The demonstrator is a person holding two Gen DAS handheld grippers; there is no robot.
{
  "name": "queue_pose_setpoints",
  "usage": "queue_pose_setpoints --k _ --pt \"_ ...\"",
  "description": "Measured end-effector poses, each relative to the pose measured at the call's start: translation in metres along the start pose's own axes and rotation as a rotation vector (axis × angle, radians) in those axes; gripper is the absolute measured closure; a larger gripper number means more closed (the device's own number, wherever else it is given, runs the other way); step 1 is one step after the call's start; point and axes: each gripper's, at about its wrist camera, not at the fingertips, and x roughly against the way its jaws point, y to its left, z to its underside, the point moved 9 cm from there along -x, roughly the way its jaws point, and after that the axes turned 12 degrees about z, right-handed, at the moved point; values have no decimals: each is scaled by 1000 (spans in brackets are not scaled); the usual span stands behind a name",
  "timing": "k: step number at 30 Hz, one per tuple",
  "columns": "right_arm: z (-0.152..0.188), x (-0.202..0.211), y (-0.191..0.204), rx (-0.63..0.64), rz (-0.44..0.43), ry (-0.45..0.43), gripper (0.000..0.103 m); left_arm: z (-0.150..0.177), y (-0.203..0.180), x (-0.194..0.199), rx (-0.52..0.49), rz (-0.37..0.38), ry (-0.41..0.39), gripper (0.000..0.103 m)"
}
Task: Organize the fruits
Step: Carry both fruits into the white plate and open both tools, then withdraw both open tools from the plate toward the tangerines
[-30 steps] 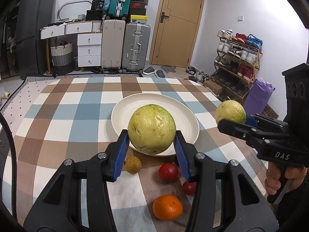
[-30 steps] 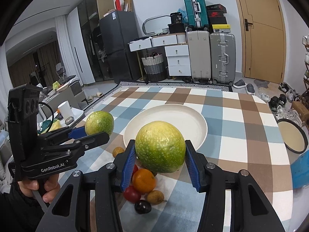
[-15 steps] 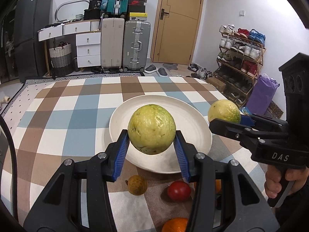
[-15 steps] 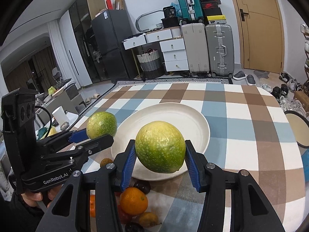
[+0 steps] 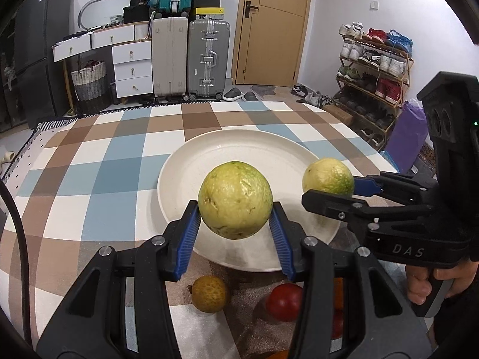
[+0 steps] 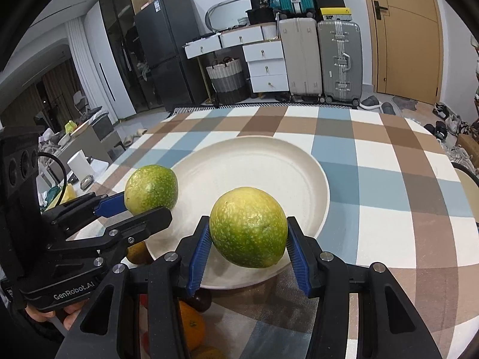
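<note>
Two large yellow-green fruits are off the table, each clamped between blue pads. The left fruit [image 5: 235, 199] sits mid-frame in the left wrist view, squeezed by the left gripper [image 5: 235, 209]; the right fruit [image 6: 248, 227] is pinched the same way by the right gripper [image 6: 247, 234]. Both hang over the near rim of the white plate [image 5: 239, 149], which fills the centre of each view on the checked tablecloth [image 5: 119, 161].

The relation that matters: the plate's bare middle lies ahead of and below both grippers, up-frame from each fruit. Both fruits are nearly round, the right one slightly oval with its longer axis running jaw to jaw. Neither hand looks clearly nearer — they hang side by side, the right fruit at right of centre in the left view.

Along the lower edge, still on the cloth, lie a small tan fruit [image 5: 208, 293], a red fruit [image 5: 284, 301] and an orange [image 6: 191, 326].

Readable writing: "DAS" on the right gripper's body, "GenRobot.AI" on the left's — and a Nike swoosh on a box atop the suitcases.
</note>
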Motion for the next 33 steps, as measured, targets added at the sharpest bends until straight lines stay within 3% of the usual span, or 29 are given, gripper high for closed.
queue_pose_setpoints --k 13,17,20,22,27,29,31,33 --pt "-2 -19 -5 -15 30 36 53 3 7 -6 10 -25 26 58" --pt "-8 -8 -7 -26 46 -22 48 0 8 0 10 -30 6 56" --pt "-12 0 -10 -32 50 -52 47 -1 8 5 15 -33 -6 47" --pt "-12 3 -12 -39 43 -52 41 -2 10 7 21 -41 -12 35" --pt "-9 10 -12 -29 49 -68 15 -4 13 18 36 -48 -38 18" --pt "-8 12 -11 -27 52 -73 12 -4 13 20 39 -47 -37 15" --pt "-7 12 -10 -16 57 -74 9 -2 14 23 41 -54 -34 2" --pt "-6 13 -12 -11 78 -76 0 -1 18 29 40 -75 -45 0"
